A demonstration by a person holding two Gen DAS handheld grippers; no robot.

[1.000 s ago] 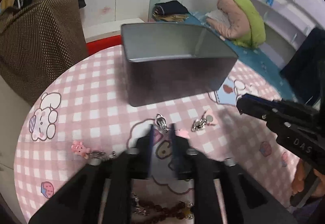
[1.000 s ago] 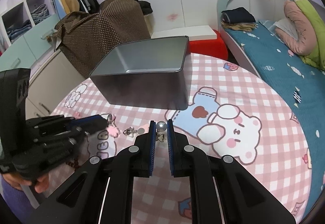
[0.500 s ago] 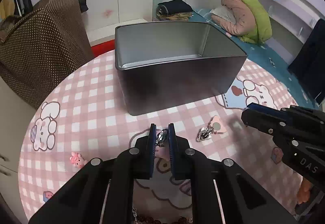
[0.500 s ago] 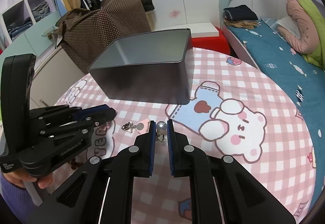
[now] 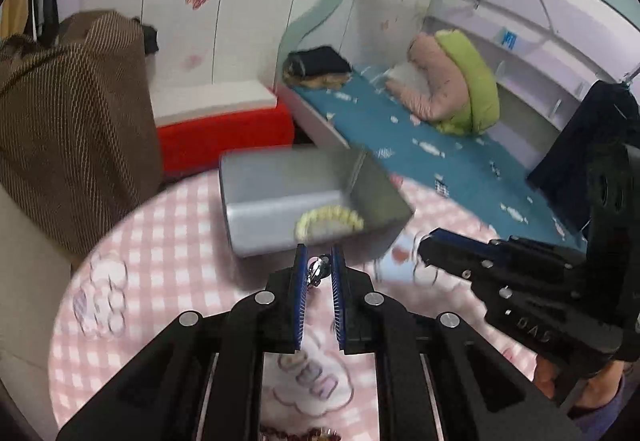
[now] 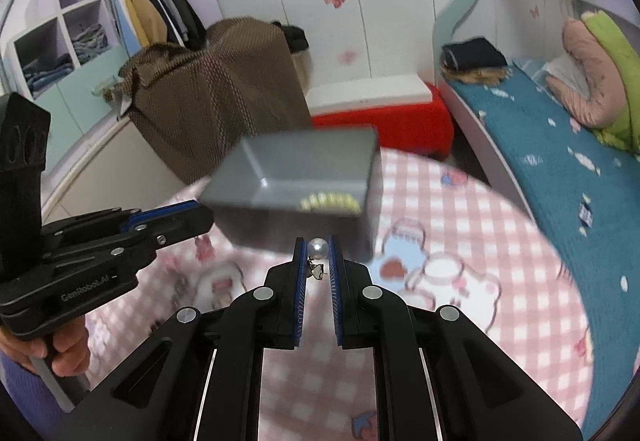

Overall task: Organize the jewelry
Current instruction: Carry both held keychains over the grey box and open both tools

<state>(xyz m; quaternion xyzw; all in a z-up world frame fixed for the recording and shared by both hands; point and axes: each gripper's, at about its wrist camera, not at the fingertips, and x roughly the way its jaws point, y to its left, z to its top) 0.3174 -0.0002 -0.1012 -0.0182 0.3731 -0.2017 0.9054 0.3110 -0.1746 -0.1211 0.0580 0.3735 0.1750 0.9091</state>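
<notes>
My left gripper is shut on a small silver clip earring, held above the pink checked table. My right gripper is shut on a pearl earring with a small dangling charm. Both hang just in front of the grey metal tin, which stands open on the table and holds a yellow bead bracelet. The right gripper shows at the right of the left wrist view. The left gripper shows at the left of the right wrist view, held by a hand.
A dark bead bracelet lies at the table's near edge. Small pink charms lie on the cloth under the left gripper. Behind the table stand a brown dotted bag, a red stool and a bed with a blue sheet.
The left jaws have closed on the silver earring and lifted it off the table. Both grippers have risen, so the tin looks smaller and its inside shows the yellow bracelet.
</notes>
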